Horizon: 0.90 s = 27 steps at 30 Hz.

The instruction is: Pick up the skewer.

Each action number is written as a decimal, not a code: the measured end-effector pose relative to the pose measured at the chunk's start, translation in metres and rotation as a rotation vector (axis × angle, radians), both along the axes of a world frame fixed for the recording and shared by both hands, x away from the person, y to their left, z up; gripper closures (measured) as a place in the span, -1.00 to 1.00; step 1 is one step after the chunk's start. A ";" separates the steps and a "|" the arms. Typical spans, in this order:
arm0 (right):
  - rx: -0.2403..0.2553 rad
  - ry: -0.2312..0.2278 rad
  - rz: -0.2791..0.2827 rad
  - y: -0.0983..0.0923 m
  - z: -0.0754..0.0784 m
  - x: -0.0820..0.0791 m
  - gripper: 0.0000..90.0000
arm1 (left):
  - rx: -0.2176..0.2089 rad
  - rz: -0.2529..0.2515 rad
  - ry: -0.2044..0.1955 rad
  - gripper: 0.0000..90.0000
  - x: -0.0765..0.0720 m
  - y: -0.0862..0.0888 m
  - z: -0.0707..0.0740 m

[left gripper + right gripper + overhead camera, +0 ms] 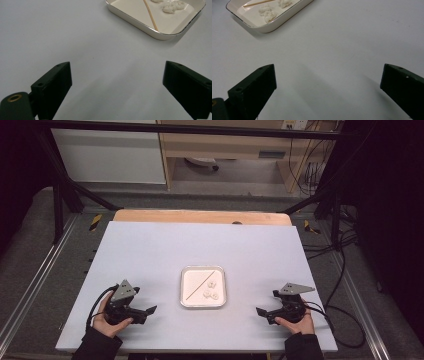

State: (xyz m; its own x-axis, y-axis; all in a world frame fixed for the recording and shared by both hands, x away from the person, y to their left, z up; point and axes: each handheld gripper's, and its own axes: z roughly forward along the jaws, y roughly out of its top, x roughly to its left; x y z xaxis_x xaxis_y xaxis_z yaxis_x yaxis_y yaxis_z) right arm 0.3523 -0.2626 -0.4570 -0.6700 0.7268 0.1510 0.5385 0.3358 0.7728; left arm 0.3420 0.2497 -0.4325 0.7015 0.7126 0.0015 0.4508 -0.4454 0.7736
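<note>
Pale grey-white rectangular table (150, 255) under the high view, wooden strip along its far edge. Near the middle, slightly toward the near side: shallow white square tray with a thin metallic rim (183, 290). Inside, a thin wooden skewer (201, 282) lying diagonally from the near-left corner toward the far-right. Just right of the skewer, three small white lumpy pieces (210, 291) clustered together in the tray's right half, close to one another.

Left tool (150, 311) resting on the table near the near-left corner, gripped by a hand (107, 322) in a dark sleeve, grey three-cornered plate on top. Jaws spread wide, nothing between them but bare table. From the left gripper view: tray (140, 25) up at the top right, well apart from the jaws, skewer (150, 16) and white pieces (171, 7) visible inside.

Right tool (261, 314) at the near-right, also down at the table, held by the other hand (297, 322). Jaws wide apart, empty. From the right gripper view: tray (274, 26) at the top left, well clear of the jaws, skewer (258, 3) and white pieces (268, 12) in it.

Both tools pointing inward toward the tray, one either side, neither touching it.
</note>
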 end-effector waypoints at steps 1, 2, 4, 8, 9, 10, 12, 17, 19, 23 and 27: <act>0.000 0.000 0.000 0.000 0.000 0.000 -0.98 | 0.003 -0.001 0.000 -0.81 0.000 -0.001 0.001; -0.002 -0.002 0.000 0.000 0.000 0.000 -0.98 | 0.003 -0.001 0.000 -0.81 0.000 -0.001 0.001; -0.001 -0.001 -0.001 0.000 0.000 0.000 -0.98 | 0.014 -0.004 -0.005 -0.81 0.002 -0.003 0.004; -0.004 0.000 0.000 0.000 -0.001 0.000 -0.98 | 0.017 -0.007 -0.005 -0.81 0.002 -0.007 0.006; -0.004 0.000 0.000 0.000 -0.001 0.000 -0.98 | 0.020 -0.010 -0.006 -0.81 0.002 -0.008 0.007; -0.003 0.001 -0.002 0.000 0.000 0.000 -0.98 | 0.023 -0.012 -0.005 -0.81 0.003 -0.009 0.008; -0.002 0.001 -0.002 0.000 0.000 0.000 -0.98 | 0.027 -0.014 -0.005 -0.81 0.003 -0.012 0.010; -0.007 0.001 -0.001 0.000 0.000 0.000 -0.98 | 0.037 -0.019 -0.005 -0.81 0.005 -0.019 0.014; -0.007 0.001 -0.001 0.000 0.000 0.001 -0.98 | 0.038 -0.022 -0.007 -0.80 0.006 -0.023 0.016; -0.006 0.000 -0.001 0.000 0.000 0.001 -0.98 | 0.045 -0.033 -0.011 -0.80 0.008 -0.033 0.021; -0.009 0.000 0.001 0.000 -0.001 0.001 -0.98 | 0.052 -0.041 -0.012 -0.80 0.011 -0.044 0.024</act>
State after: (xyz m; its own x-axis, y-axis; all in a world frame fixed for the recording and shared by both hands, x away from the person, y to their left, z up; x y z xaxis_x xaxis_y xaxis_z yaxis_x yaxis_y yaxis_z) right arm 0.3531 -0.2623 -0.4577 -0.6710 0.7273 0.1442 0.5380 0.3437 0.7697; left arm 0.3528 0.2061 -0.4085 0.7300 0.6819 0.0458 0.4224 -0.5028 0.7541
